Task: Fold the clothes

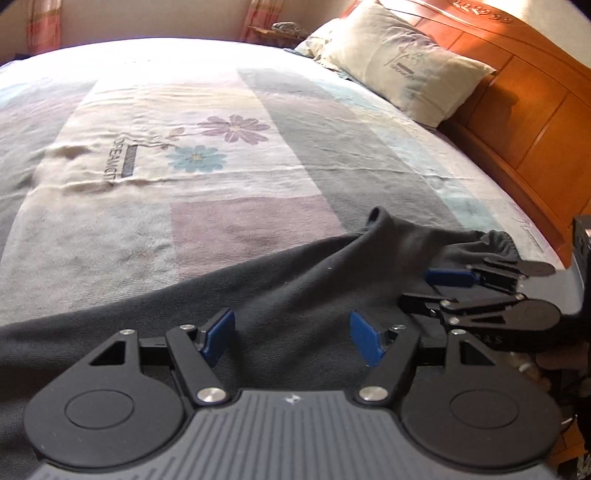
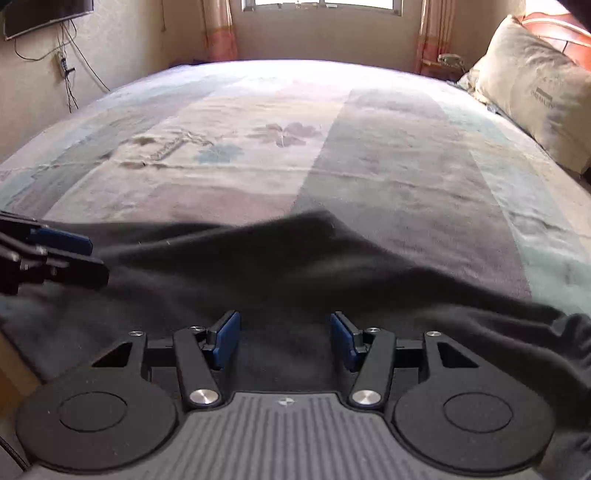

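A dark grey garment [image 1: 277, 280] lies spread along the near edge of the bed, with a raised fold and a gathered elastic edge [image 1: 495, 240] at its right end. My left gripper [image 1: 293, 336] hovers open just over the cloth, with nothing between its blue pads [image 1: 219, 334]. Beside it on the right, my right gripper [image 1: 415, 286] reaches over the same garment. In the right wrist view, the right gripper [image 2: 285, 338] is open above the garment [image 2: 295, 266], empty. The left gripper [image 2: 98, 258] enters from the left edge.
The patchwork bedspread [image 1: 207, 147] with flower prints covers the bed beyond the garment. A pillow [image 1: 402, 62] leans against the wooden headboard [image 1: 535, 110] at the right. A window with curtains [image 2: 218, 29] is at the far side, and a wall screen with cables [image 2: 48, 14] is at the left.
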A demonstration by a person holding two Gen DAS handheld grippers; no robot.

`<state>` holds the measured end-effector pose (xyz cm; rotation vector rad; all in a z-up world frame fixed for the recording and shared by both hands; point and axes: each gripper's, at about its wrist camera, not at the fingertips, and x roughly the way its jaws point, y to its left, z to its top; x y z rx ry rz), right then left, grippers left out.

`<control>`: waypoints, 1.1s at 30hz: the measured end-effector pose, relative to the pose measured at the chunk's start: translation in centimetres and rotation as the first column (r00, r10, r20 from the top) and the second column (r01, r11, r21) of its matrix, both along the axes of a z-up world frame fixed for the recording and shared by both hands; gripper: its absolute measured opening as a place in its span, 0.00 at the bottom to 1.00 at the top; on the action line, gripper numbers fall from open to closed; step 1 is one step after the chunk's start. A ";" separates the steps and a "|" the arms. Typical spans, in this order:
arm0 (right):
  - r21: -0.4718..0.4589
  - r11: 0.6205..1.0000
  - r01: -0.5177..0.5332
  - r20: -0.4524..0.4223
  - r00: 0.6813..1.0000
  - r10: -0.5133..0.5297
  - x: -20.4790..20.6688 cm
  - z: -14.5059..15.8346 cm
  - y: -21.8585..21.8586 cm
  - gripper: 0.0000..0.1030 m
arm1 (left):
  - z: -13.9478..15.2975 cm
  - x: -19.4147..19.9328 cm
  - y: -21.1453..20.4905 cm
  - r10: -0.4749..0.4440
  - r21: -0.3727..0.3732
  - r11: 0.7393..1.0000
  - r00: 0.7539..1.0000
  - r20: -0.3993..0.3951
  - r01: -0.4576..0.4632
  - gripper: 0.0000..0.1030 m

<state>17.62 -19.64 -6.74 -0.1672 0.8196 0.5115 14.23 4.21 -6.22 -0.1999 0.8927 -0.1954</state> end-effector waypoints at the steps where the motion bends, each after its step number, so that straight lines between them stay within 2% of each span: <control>1: 0.014 1.000 -0.008 0.004 1.000 0.008 -0.6 -0.2 -1.0 0.58 | -0.5 0.3 0.4 0.025 0.010 1.000 0.999 -0.023 -0.025 0.68; 4: 0.022 1.000 -0.019 -0.012 1.000 0.020 -1.9 -0.1 -3.5 0.58 | -0.6 0.6 1.7 0.051 -0.057 0.997 0.998 -0.030 -0.052 0.67; 6: 0.016 1.000 -0.006 -0.040 0.999 0.007 -1.9 0.7 -4.0 0.58 | 0.1 1.1 1.4 0.040 -0.066 0.997 0.999 -0.017 -0.041 0.66; 7: 0.017 1.000 -0.002 -0.043 0.999 0.003 -1.8 1.1 -4.0 0.58 | 0.3 1.5 1.1 0.029 -0.096 0.995 0.999 -0.014 -0.030 0.66; 11: 0.033 0.999 -0.025 0.044 0.999 0.023 0.1 2.6 -2.7 0.59 | 0.7 3.4 0.2 -0.016 -0.242 0.970 1.000 -0.015 0.012 0.67; 13: 0.025 0.999 -0.027 0.053 0.998 0.026 1.4 2.4 -2.0 0.60 | 0.9 4.3 -0.3 -0.038 -0.313 0.949 0.999 -0.013 0.032 0.67; 16: 0.000 1.000 0.007 -0.048 0.999 -0.007 2.6 0.4 -2.7 0.60 | 1.2 5.8 -1.0 -0.071 -0.417 0.907 0.997 -0.007 0.062 0.67; 20: -0.001 1.000 -0.014 -0.019 1.000 0.014 0.8 -0.3 -5.5 0.60 | 0.8 7.0 -1.3 -0.116 -0.515 0.852 0.993 -0.009 0.095 0.70; 23: -0.015 1.000 -0.011 -0.033 0.999 0.011 0.5 -0.1 -6.0 0.61 | -0.6 7.9 -2.1 -0.150 -0.573 0.812 0.988 -0.026 0.108 0.70; 27: -0.022 1.000 -0.016 -0.024 1.000 0.015 0.4 -0.3 -5.7 0.66 | -2.3 9.1 -3.2 -0.157 -0.586 0.806 0.985 -0.071 0.086 0.70; 33: -0.018 1.000 -0.009 -0.004 1.000 0.009 0.1 -0.6 -5.4 0.72 | -3.1 10.0 -4.8 -0.224 -0.595 0.791 0.973 -0.059 0.145 0.71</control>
